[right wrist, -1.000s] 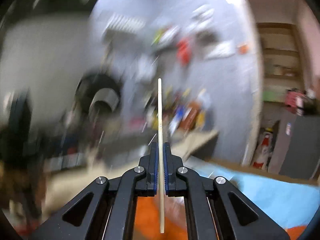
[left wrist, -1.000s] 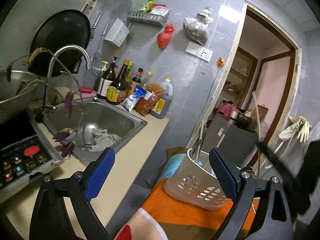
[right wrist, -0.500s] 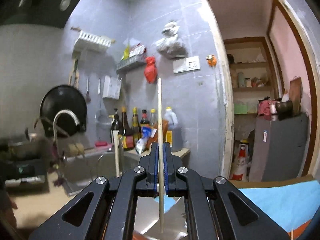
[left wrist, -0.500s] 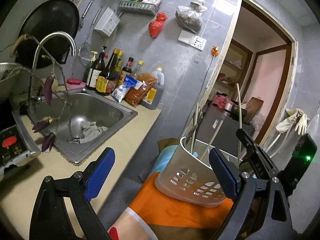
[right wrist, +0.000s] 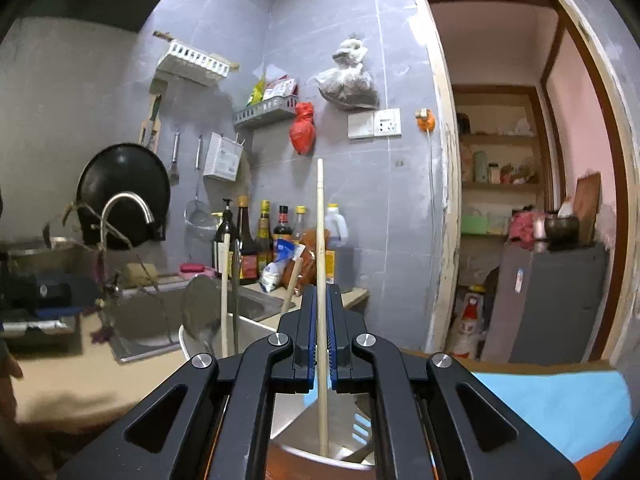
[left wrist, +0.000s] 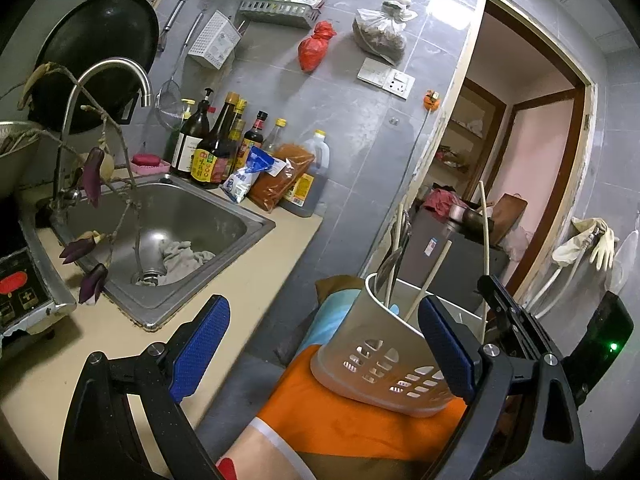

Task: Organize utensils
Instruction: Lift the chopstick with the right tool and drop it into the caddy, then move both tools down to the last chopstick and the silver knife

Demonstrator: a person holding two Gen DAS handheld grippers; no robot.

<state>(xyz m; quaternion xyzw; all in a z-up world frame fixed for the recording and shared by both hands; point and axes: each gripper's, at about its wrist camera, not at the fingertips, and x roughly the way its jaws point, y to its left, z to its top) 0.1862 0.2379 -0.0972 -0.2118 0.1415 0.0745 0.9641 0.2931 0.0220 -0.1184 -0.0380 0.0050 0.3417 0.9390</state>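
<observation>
A pale perforated utensil holder (left wrist: 380, 344) stands on an orange cloth (left wrist: 360, 424), with several chopsticks and a metal spoon (right wrist: 200, 308) upright in it. My left gripper (left wrist: 324, 346) is open, its blue pads on either side of the holder's near wall and not touching it. My right gripper (right wrist: 320, 312) is shut on one pale chopstick (right wrist: 320, 220), held upright. The chopstick's lower end reaches down inside the holder (right wrist: 256, 334). In the left wrist view the right gripper (left wrist: 490, 286) hangs over the holder's right rim.
A steel sink (left wrist: 180, 216) with a tap (left wrist: 108, 76) and a rag lies left in the beige counter (left wrist: 248, 276). Sauce bottles (left wrist: 216, 148) line the wall and a cooker panel (left wrist: 20, 292) sits far left. A grey cabinet (right wrist: 556, 300) and doorway are on the right.
The right gripper has sunk with the chopstick, whose lower end now sits deeper in the holder. The left gripper's view has shifted slightly; it stays open.
</observation>
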